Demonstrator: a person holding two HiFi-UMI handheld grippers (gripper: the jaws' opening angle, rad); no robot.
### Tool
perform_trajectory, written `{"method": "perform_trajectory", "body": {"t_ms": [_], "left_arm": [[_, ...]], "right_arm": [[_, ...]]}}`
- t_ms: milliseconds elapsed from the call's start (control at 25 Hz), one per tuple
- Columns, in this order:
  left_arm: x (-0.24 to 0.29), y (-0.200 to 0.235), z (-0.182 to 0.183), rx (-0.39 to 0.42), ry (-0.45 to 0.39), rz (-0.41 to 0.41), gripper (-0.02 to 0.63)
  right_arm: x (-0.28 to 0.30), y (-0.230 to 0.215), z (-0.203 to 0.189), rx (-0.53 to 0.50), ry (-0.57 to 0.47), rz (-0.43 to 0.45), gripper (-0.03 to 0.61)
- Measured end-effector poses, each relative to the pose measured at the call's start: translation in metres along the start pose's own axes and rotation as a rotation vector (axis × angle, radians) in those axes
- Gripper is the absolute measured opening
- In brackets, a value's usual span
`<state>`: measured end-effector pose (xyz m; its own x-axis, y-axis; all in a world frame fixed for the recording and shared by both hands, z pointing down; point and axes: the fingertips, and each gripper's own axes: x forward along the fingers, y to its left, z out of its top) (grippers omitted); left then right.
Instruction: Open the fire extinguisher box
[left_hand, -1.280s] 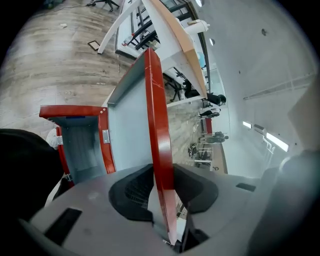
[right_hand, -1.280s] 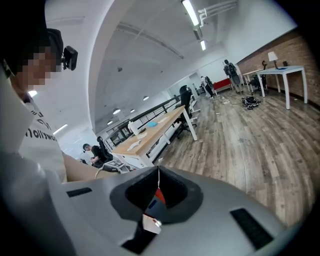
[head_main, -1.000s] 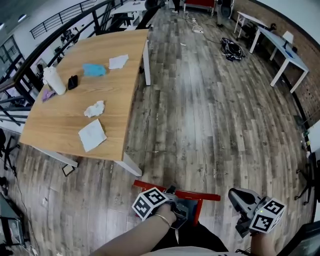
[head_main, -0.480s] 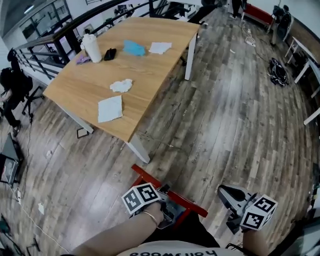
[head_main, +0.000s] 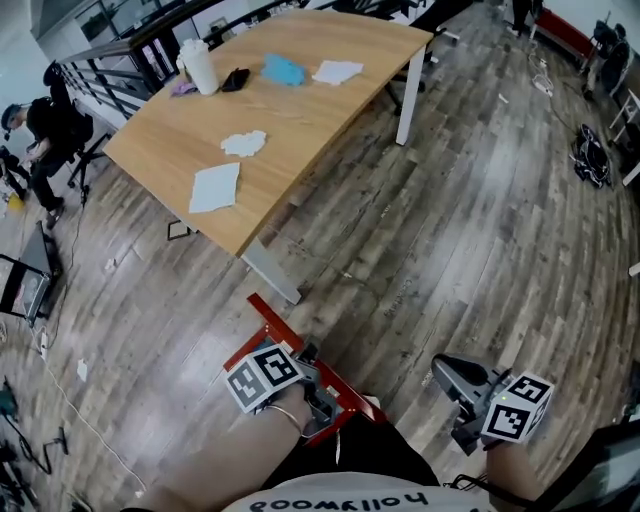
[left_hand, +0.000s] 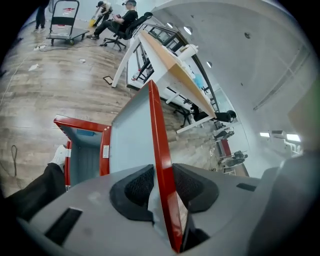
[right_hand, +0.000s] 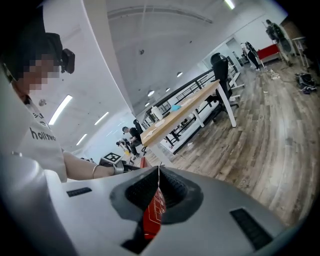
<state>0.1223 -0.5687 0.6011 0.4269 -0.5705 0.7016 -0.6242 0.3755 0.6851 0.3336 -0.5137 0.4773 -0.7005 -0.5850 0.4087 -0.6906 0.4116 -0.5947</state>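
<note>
Down on the floor by the feet, box (left_hand: 80, 123) door (left_hand: 159, 145) stands wide open, left gripper (left_hand: 161, 186) clamped on its edge. Right gripper (right_hand: 159, 186) pinches a red tag (right_hand: 153, 216). Basically done, I'd say.

White tee (head_main: 335, 499) w/ blk print, blk trousers (head_main: 350, 460), thin wrist bangle (right_hand: 93, 171)
</note>
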Motion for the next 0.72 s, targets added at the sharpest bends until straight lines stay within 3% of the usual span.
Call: {"method": "perform_trajectory", "body": {"t_ms": [240, 720], "left_arm": [[0.017, -0.009, 0.000, -0.003, -0.064, 0.037, 0.121], [0.054, -0.019, -0.004, 0.032, -0.091, 0.096, 0.141]], "right_arm": [[-0.014, -0.023, -0.002, 0.012, -0.002, 0.011, 0.011], [-0.043, -0.053, -0.011, 0.056, -0.054, -0.014, 0.011]]}}
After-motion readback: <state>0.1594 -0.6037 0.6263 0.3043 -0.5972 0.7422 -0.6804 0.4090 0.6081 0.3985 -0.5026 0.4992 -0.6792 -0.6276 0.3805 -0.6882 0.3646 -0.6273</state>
